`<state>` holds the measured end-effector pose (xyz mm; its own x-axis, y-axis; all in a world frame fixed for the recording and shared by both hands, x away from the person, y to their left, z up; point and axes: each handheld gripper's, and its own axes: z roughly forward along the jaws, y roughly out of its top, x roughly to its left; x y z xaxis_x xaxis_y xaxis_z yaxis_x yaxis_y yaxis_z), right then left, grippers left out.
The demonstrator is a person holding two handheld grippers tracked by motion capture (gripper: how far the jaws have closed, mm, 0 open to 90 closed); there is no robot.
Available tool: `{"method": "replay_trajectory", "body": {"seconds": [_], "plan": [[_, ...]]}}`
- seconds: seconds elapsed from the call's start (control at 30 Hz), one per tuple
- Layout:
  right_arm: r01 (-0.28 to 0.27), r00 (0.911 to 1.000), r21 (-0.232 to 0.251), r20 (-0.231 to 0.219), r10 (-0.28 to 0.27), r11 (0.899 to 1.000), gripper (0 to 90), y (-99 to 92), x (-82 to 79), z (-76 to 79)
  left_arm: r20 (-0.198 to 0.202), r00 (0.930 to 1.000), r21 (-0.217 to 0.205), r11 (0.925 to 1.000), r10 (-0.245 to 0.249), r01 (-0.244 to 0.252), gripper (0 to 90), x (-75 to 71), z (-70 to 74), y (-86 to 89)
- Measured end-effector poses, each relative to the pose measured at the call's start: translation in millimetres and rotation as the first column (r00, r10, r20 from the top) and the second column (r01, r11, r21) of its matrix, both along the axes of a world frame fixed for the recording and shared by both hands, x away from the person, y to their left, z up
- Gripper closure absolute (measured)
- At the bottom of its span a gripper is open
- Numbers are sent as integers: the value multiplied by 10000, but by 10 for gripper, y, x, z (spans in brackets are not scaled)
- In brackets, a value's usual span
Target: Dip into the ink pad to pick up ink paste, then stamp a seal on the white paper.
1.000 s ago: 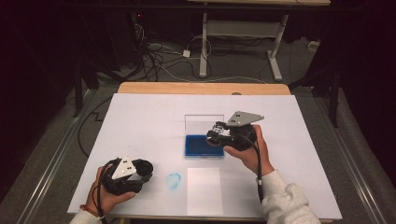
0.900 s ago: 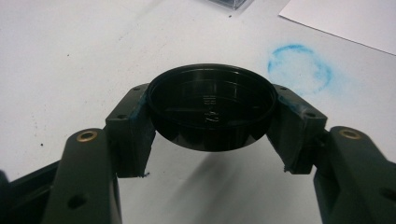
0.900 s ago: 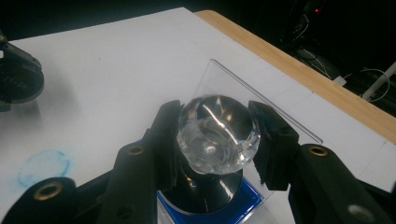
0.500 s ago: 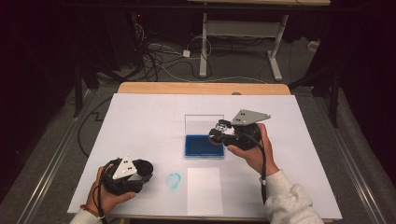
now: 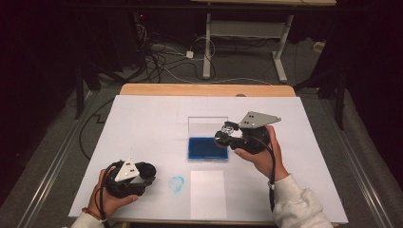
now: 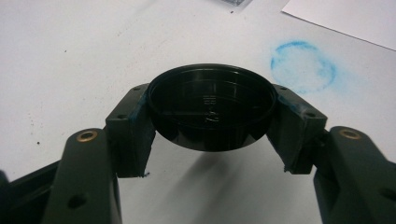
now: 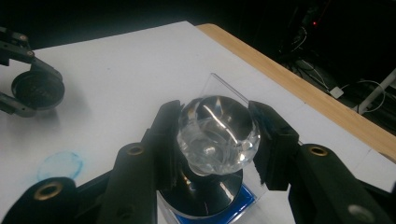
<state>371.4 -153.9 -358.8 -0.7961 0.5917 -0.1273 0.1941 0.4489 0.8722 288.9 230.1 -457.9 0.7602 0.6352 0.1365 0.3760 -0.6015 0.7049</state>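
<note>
Nearest the person, the left gripper [image 5: 151, 174] sits low over the white table cover [image 5: 142, 123] with its jaws clamped on a round black cap [image 6: 211, 105], and just beside it lie a smudged blue ring stamp mark [image 5: 177, 183] and a blank white sheet [image 5: 208, 194]. Farther out, the right gripper [image 5: 223, 134] hangs over the blue ink pad [image 5: 205, 148] in its open clear case, jaws closed on what looks like a clear faceted stamp knob [image 7: 217, 133], whose dark round base [image 7: 205, 193] seems to rest on the pad, though contact is hard to tell. Beyond the cover runs the table's wooden edge [image 5: 204, 90].
</note>
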Motion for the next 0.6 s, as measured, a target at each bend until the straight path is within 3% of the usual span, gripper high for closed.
{"method": "replay_trajectory", "body": {"seconds": [0.6], "plan": [[-914, 9958, -196, -25, 914, 9956, 571, 118, -240, 27, 49, 9999, 78, 9999, 92, -93, 367, -24, 2, 0]]}}
